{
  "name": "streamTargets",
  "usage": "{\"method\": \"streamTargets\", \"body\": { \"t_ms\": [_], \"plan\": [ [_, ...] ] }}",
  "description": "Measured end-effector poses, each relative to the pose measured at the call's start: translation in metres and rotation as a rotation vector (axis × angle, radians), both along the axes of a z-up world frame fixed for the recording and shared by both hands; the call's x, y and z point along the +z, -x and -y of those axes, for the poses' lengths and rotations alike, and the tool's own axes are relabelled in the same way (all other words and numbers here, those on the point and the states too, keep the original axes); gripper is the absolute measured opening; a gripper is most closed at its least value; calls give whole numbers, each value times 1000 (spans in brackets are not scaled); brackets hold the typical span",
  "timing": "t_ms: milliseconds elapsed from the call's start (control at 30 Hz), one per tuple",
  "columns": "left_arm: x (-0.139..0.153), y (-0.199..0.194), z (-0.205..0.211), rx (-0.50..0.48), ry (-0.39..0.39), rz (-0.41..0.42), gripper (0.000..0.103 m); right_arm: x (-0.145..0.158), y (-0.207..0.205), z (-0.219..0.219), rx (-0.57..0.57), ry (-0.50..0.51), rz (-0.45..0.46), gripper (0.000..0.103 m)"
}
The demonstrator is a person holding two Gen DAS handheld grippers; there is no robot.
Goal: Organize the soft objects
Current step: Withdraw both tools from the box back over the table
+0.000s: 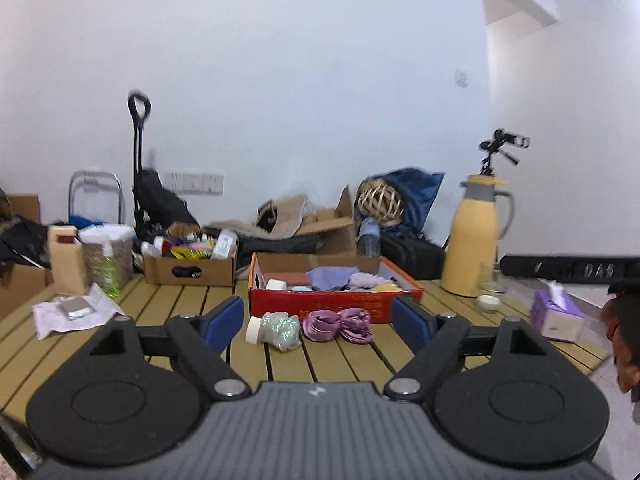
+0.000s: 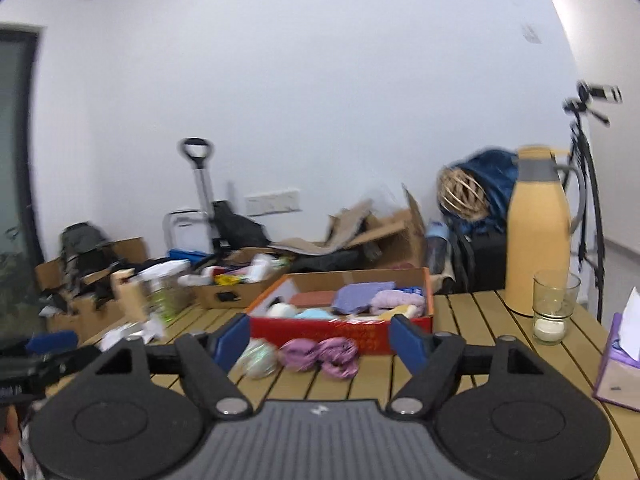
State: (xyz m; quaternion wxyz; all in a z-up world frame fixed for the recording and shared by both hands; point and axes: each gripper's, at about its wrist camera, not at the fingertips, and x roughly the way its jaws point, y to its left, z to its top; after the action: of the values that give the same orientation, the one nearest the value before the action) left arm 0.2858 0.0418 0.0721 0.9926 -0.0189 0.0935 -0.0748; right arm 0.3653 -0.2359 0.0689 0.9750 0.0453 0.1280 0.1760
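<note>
Two hand-held claws hover side by side above the near edge of a slatted wooden worktop, both aimed roughly level toward the far wall. The left claw has its blue-padded jaws wide apart with nothing between them. The right claw is likewise spread and grips nothing.

Ahead of both sits a red cardboard box, open at the top, already holding folded soft things: a purple cloth, a lilac bundle, pale blue and white pieces. Just in front of the box, on the bare slats, lie a crumpled pink-purple fabric and, touching its left side, a shimmery pale green bundle with a small white roll beside it.

To the right stand a tall yellow thermos jug, a glass and a purple tissue box. At left are a brown box of bottles and loose papers. The right-hand view is blurred.
</note>
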Motion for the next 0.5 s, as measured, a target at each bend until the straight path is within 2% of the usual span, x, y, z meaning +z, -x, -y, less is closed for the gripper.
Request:
{"method": "streamTargets", "body": {
  "t_ms": [167, 367, 500],
  "plan": [
    [-1, 81, 4, 11, -42, 85, 95, -19, 71, -16, 39, 32, -25, 80],
    [-12, 132, 2, 22, -3, 59, 95, -36, 134, -24, 56, 64, -54, 81],
    [-21, 162, 7, 27, -7, 32, 96, -46, 175, -21, 71, 70, -66, 84]
  ]
}}
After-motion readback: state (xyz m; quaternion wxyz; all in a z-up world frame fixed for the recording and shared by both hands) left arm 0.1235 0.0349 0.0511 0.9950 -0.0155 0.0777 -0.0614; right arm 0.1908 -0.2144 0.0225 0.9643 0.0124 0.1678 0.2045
